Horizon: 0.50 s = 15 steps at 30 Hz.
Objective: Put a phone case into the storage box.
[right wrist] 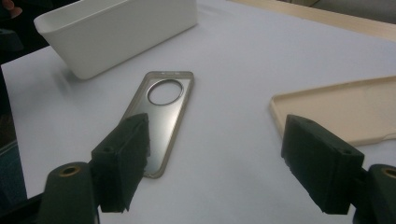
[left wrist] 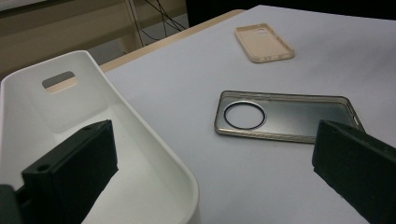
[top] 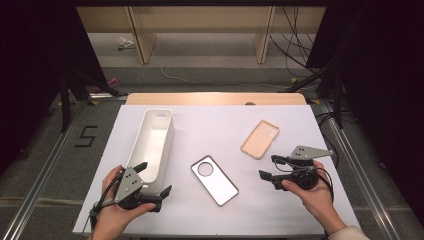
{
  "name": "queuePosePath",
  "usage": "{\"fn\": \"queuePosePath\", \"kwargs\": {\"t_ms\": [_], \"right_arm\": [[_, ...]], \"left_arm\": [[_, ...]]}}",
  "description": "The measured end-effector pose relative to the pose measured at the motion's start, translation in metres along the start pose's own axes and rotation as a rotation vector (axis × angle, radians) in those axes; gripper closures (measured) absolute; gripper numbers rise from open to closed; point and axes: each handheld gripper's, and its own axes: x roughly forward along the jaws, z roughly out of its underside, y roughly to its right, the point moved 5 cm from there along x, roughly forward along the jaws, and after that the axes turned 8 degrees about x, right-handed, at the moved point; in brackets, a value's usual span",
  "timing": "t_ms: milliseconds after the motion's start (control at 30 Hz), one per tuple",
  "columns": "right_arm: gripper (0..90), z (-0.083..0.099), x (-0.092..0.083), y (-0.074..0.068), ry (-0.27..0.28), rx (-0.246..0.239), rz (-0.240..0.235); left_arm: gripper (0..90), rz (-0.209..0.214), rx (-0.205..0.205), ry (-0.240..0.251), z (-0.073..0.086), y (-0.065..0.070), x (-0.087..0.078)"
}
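Two phone cases lie flat on the white table top [top: 210, 125], well apart from each other. The first, a clear grey-tinted soft case with a round camera cut-out [top: 214, 179], lies near the middle of the front half, its open side up and the ring end toward the bin. The second, a beige soft plastic case [top: 260, 139], lies farther back and to the right, also open side up.

One long white plastic bin with a slot handle in its far end wall [top: 152, 145] stands upright at the left, running front to back, just beside the clear case without touching it.

There are two grippers, each in one hand. The left gripper [top: 152, 181] hovers at the bin's near end with its jaws spread wide; in the left gripper view one jaw stands over the bin's inside and the other outside its wall, nothing pinched. The right gripper [top: 274, 167] sits at the front right, pointed toward the clear case, its jaws likewise wide apart and empty, between the two cases.
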Motion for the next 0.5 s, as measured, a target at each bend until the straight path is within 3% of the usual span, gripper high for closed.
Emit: {"fn": "queuePosePath", "kwargs": {"t_ms": [200, 300, 333, 367, 500], "right_arm": [[24.6, 0.000, 0.002, 0.000, -0.005, -0.004, 0.006], [29.6, 0.000, 0.002, 0.001, -0.008, -0.006, 0.013], [46.9, 0.001, 0.004, 0.001, -0.034, -0.003, 0.024], [57.3, 0.002, 0.007, 0.002, -0.064, 0.000, 0.035], [81.4, 0.007, 0.025, -0.001, -0.203, 0.008, 0.074]], "left_arm": [[0.0, -0.001, -0.008, 0.004, 0.000, 0.000, 0.001], [0.0, -0.002, -0.008, 0.004, 0.000, 0.000, 0.001], [0.0, -0.001, -0.005, 0.002, 0.000, 0.000, 0.001], [0.0, 0.000, -0.005, 0.002, 0.000, 0.000, 0.001], [0.0, -0.001, -0.004, 0.001, -0.001, 0.000, 0.001]]}}
